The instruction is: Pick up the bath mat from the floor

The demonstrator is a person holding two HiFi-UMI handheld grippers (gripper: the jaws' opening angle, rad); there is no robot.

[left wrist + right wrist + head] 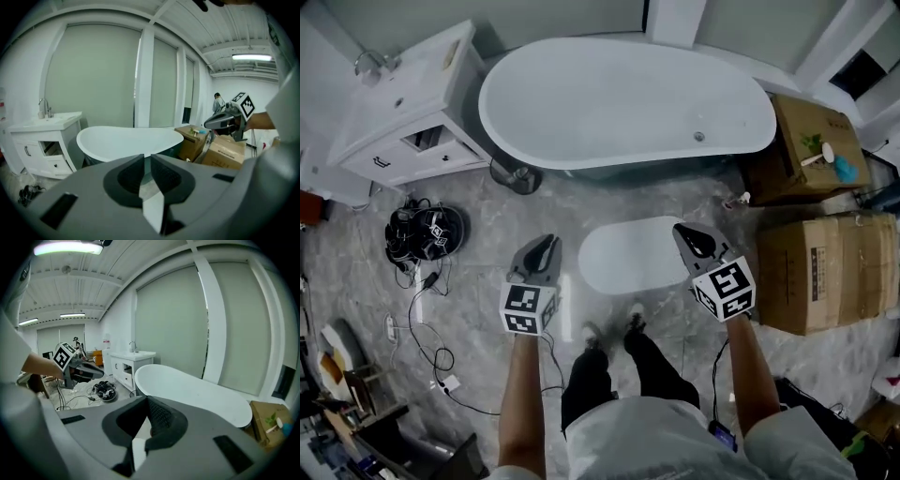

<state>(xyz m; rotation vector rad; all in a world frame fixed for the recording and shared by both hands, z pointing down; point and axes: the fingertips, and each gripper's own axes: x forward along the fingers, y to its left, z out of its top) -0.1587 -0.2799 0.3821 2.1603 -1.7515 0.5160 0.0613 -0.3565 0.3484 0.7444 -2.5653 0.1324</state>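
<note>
The bath mat (630, 255) is a white oval lying flat on the grey marble floor in front of the bathtub (619, 103). In the head view my left gripper (547, 244) hangs just left of the mat's left end, jaws together and empty. My right gripper (684, 232) hovers over the mat's right end, also closed with nothing in it. The left gripper view shows my left gripper (146, 156) pointing toward the tub, with the right gripper (225, 121) off to the side. In the right gripper view my right gripper (146, 398) points at the tub's near rim.
A white vanity (408, 108) stands at the far left. A bundle of black cables (424, 232) and loose cords lie on the left floor. Cardboard boxes (825, 272) stack up at the right. The person's feet (614, 333) stand just behind the mat.
</note>
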